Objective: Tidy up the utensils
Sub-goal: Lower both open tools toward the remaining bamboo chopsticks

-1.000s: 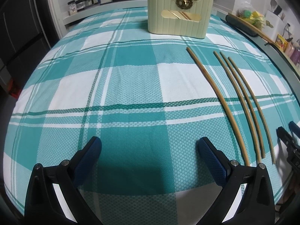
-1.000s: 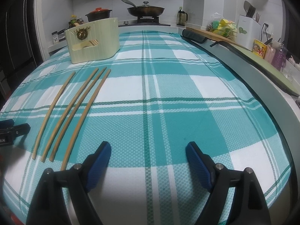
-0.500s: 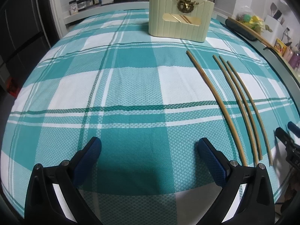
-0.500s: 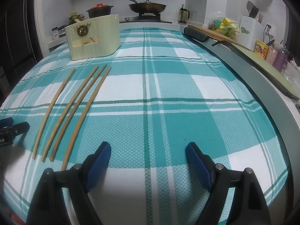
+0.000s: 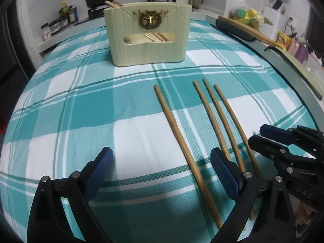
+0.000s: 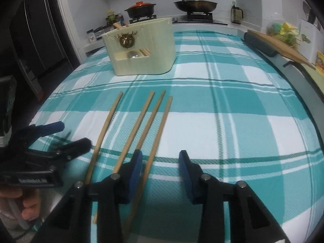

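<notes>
Illumination is moderate, indoor and cool-toned, coming from overhead. Both views show strong fisheye distortion: the tablecloth (image 5: 125, 125) plaid lines bow outward, and the frame corners are vignetted to black. Soft shadows fall on the cloth directly beneath the left gripper (image 5: 162, 172) and the right gripper (image 6: 161, 172). In the right wrist view, the left gripper (image 6: 60, 139) shows motion blur at its fingertips. Background counter items are soft and low in detail. No strong glare is visible; the gold emblem (image 5: 150, 19) reflects faintly.

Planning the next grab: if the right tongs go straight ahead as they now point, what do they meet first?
Probably the rightmost chopstick, lying between the open right tongs near the left pad; beyond is bare tablecloth. Depth unclear.
</notes>
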A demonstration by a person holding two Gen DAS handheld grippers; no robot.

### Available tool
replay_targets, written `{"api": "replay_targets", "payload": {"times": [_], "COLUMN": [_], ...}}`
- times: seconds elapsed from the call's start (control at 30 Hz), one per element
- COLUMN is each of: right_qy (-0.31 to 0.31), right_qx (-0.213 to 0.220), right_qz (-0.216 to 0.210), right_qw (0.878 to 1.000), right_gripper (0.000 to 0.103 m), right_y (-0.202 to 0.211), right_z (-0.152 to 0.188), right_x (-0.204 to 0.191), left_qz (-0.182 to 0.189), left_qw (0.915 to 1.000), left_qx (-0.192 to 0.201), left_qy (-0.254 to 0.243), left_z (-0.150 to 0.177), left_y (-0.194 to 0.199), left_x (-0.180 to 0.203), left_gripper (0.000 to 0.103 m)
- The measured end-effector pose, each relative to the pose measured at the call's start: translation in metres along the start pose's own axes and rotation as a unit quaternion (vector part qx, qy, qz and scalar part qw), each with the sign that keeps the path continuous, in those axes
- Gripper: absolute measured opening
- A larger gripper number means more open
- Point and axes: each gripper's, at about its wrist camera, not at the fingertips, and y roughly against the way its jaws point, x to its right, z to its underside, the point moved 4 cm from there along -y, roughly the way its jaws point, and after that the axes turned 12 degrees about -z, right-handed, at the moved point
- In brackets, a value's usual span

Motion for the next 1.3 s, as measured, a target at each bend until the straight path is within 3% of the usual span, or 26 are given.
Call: {"api": "replay_targets", "payload": {"times": [0.07, 0.13, 0.27, 0.4, 0.47, 0.57, 0.63, 0.7, 0.77, 1.0, 1.3], "right_qy": [0.015, 0.025, 0.05, 0.038, 0.036, 0.032, 0.03, 0.026, 0.02, 0.013, 0.034], "right_qx": [-0.013, -0.03, -0.04, -0.038, -0.039, -0.045, -0.05, -0.059, -0.066, -0.102, -0.114], "right_qz": [0.006, 0.01, 0.038, 0.059, 0.071, 0.076, 0.074, 0.069, 0.058, 0.023, 0.035], "right_qw": [1.0, 0.999, 0.997, 0.997, 0.996, 0.996, 0.996, 0.996, 0.996, 0.994, 0.992], "right_gripper": [0.033, 0.032, 0.01, 0.009, 0.009, 0.009, 0.01, 0.014, 0.024, 0.03, 0.031], "right_y": [-0.01, -0.02, -0.02, -0.009, -0.003, 0.005, 0.008, 0.009, 0.009, 0.0, -0.008], "right_z": [-0.001, -0.001, 0.002, 0.008, 0.011, 0.015, 0.016, 0.014, 0.01, -0.009, -0.019], "right_x": [-0.003, -0.004, -0.005, 0.006, 0.012, 0.02, 0.023, 0.026, 0.028, 0.032, 0.027], "left_qz": [-0.001, -0.005, 0.002, 0.01, 0.015, 0.031, 0.041, 0.048, 0.059, 0.026, 0.012], "left_qw": [0.9998, 0.9998, 0.9998, 0.9996, 0.9996, 0.9993, 0.9988, 0.9983, 0.9977, 0.9991, 0.9988], "left_qx": [-0.02, -0.015, -0.001, 0.004, 0.0, -0.011, -0.024, -0.031, -0.032, -0.013, -0.014], "left_qy": [-0.009, -0.011, -0.02, -0.024, -0.023, -0.014, -0.009, -0.003, 0.0, -0.032, -0.044], "left_z": [0.0, 0.0, 0.002, 0.01, 0.017, 0.023, 0.022, 0.019, 0.011, -0.019, -0.027], "left_y": [-0.012, -0.014, -0.008, 0.001, 0.004, 0.008, 0.008, 0.007, 0.008, 0.006, -0.001], "left_x": [0.007, 0.008, 0.008, 0.002, -0.005, -0.016, -0.024, -0.031, -0.037, -0.032, -0.026], "left_gripper": [0.086, 0.085, 0.055, 0.034, 0.03, 0.031, 0.042, 0.061, 0.065, 0.068, 0.068]}}
